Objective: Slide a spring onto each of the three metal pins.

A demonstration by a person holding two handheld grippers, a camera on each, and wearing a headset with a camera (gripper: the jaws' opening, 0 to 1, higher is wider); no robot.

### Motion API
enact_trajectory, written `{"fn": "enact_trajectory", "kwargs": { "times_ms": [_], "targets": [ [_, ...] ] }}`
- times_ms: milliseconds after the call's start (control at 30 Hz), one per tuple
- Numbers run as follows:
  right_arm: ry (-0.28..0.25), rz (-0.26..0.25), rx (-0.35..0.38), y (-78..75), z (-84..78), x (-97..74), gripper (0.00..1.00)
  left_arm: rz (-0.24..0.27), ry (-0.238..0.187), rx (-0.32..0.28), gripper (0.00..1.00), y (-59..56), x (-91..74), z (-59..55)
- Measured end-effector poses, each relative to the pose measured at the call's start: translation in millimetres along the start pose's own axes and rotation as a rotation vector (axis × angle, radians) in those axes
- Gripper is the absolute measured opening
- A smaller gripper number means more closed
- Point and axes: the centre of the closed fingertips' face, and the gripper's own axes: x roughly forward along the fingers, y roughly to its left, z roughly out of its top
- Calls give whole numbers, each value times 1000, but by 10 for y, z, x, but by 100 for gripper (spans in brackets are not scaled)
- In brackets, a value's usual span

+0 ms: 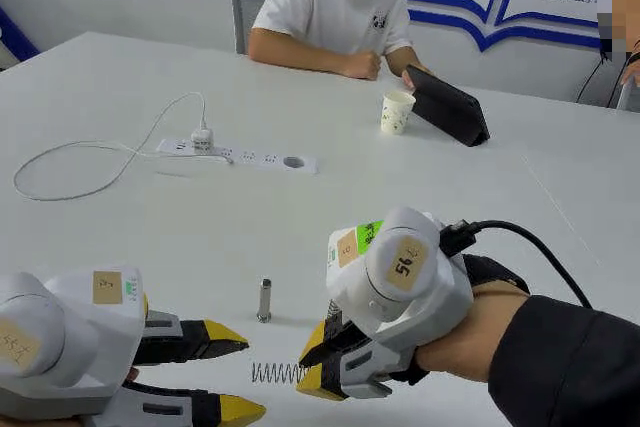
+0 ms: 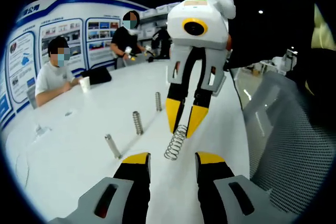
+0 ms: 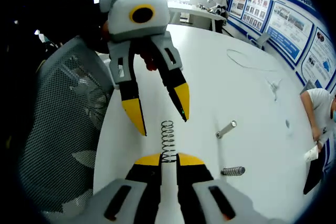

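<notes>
A paper cup (image 1: 397, 112) stands at the far side of the white tabletop (image 1: 120, 87), just left of a dark tablet (image 1: 447, 105) and in front of a seated person (image 1: 330, 7). The cup's inside cannot be seen. A white power strip (image 1: 245, 158) with a plugged charger and a looping cable (image 1: 70, 162) lies far left. Bare surface stretches between the strip and the pins. The near edge of the tabletop runs beside a mesh chair (image 3: 68, 108), close behind the two tools.

The right tool (image 3: 169, 159) is pinched narrow on one end of a spring (image 3: 167, 139), a thin bright wire coil held level just above the tabletop. The coil points left at the left tool (image 1: 242, 374), whose yellow-tipped jaws stand wide apart and hold nothing. The spring's free end lies between those tips and touches neither.

Just beyond, a bare pin (image 2: 112, 146) stands upright, a short dull steel rod. Next in the row, the middle pin (image 2: 137, 123) wears a coil. The far pin (image 2: 158, 101) looks ribbed too, but it is too small to be sure.
</notes>
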Motion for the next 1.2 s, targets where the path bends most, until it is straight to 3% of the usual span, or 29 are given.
{"fn": "enact_trajectory", "kwargs": {
  "times_ms": [400,1200],
  "targets": [
    [6,29,-57,99,32,-39,11,-56,0,54,13,-127,30,28],
    [-5,49,-24,167,-45,-34,12,-94,-17,70,10,-215,21,95]
  ]
}}
